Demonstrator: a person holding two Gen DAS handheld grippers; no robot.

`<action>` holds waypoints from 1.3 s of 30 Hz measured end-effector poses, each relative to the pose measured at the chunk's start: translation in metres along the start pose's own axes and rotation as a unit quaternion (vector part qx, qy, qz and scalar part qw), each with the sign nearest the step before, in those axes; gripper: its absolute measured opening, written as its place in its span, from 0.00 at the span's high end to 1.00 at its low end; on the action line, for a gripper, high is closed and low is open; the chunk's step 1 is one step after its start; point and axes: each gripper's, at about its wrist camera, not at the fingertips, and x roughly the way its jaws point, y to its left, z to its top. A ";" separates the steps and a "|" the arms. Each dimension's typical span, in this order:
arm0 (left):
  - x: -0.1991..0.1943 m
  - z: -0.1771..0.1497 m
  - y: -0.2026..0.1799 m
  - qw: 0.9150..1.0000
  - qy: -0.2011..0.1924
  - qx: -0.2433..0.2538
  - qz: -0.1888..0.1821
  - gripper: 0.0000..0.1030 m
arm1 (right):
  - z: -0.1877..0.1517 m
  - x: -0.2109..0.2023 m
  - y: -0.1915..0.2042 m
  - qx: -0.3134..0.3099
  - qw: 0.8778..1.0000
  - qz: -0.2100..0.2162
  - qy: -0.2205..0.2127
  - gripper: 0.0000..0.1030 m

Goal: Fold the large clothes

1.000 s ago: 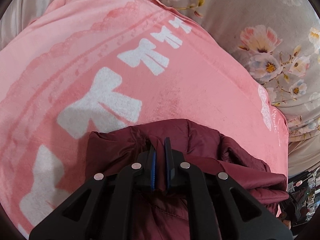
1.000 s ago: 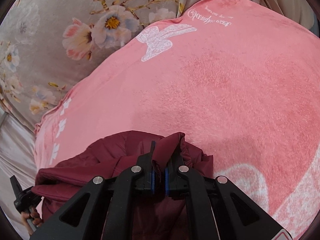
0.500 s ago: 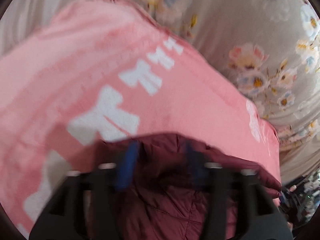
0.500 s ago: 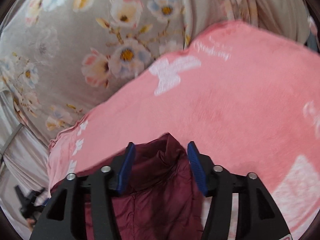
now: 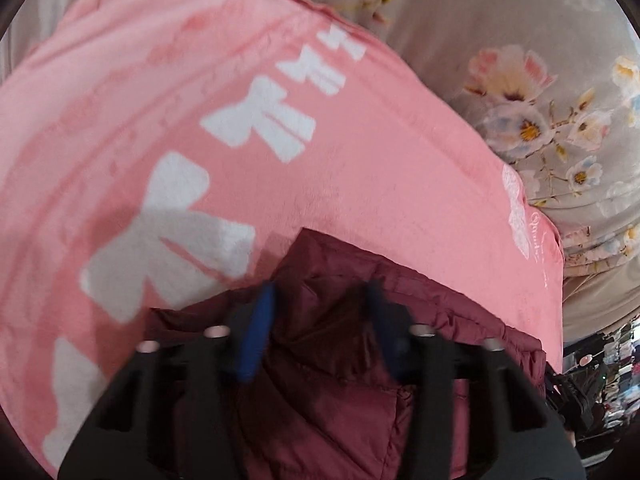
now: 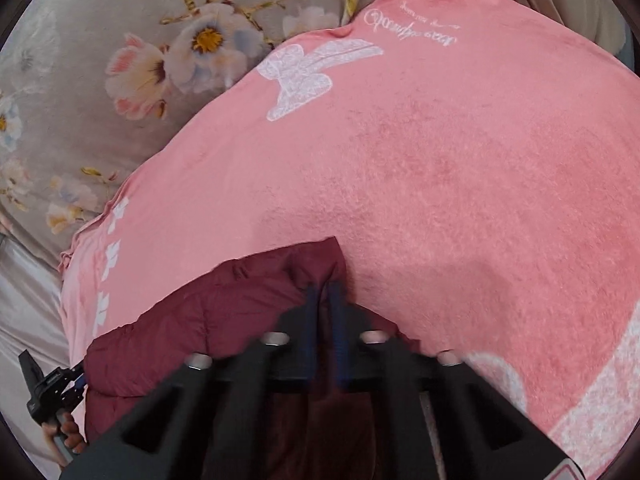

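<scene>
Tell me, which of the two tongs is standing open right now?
The left tongs: their blue pads are spread wide over the maroon jacket. The right tongs have pads nearly together at the jacket's corner.

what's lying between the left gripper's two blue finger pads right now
In the left wrist view, the left gripper stands open, and maroon jacket fabric lies between its pads, unpinched.

Left gripper [image 5: 320, 304] fingers spread wide apart; right gripper [image 6: 325, 300] fingers nearly together, narrow gap between.
</scene>
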 end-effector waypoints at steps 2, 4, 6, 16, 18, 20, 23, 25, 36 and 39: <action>-0.001 -0.001 -0.005 1.000 -0.012 0.012 0.015 0.93 | 0.004 -0.018 0.009 -0.005 0.999 0.012 -0.037 0.96; -0.009 0.000 -0.008 0.999 -0.035 0.018 0.025 0.97 | 0.007 -0.036 0.019 -0.023 0.997 0.007 -0.072 0.96; -0.011 0.000 -0.006 0.998 -0.046 0.019 0.035 0.97 | 0.010 -0.034 0.021 -0.030 0.997 -0.006 -0.073 0.96; 0.021 -0.004 0.005 0.997 -0.035 0.028 0.067 0.97 | -0.009 0.024 0.004 -0.038 0.997 -0.070 -0.018 0.97; 0.024 -0.007 0.006 0.996 -0.041 0.032 0.069 0.97 | -0.011 0.028 0.002 -0.039 0.996 -0.072 -0.017 0.97; 0.025 -0.010 0.006 0.995 -0.050 0.036 0.073 0.97 | -0.012 0.029 0.001 -0.038 0.996 -0.072 -0.019 0.97; 0.027 -0.013 0.005 0.994 -0.062 0.040 0.076 0.96 | -0.013 0.029 0.005 -0.050 0.995 -0.083 -0.024 0.97; 0.026 -0.014 0.007 0.994 -0.068 0.039 0.075 0.95 | -0.012 0.029 0.004 -0.050 0.995 -0.079 -0.021 0.96; -0.079 -0.010 -0.061 0.980 -0.171 0.085 0.052 0.71 | -0.013 -0.045 0.095 -0.130 0.989 0.008 -0.067 0.89; -0.057 -0.021 -0.120 0.981 -0.123 0.150 0.017 0.71 | -0.037 -0.020 0.154 -0.199 0.979 0.049 -0.024 0.96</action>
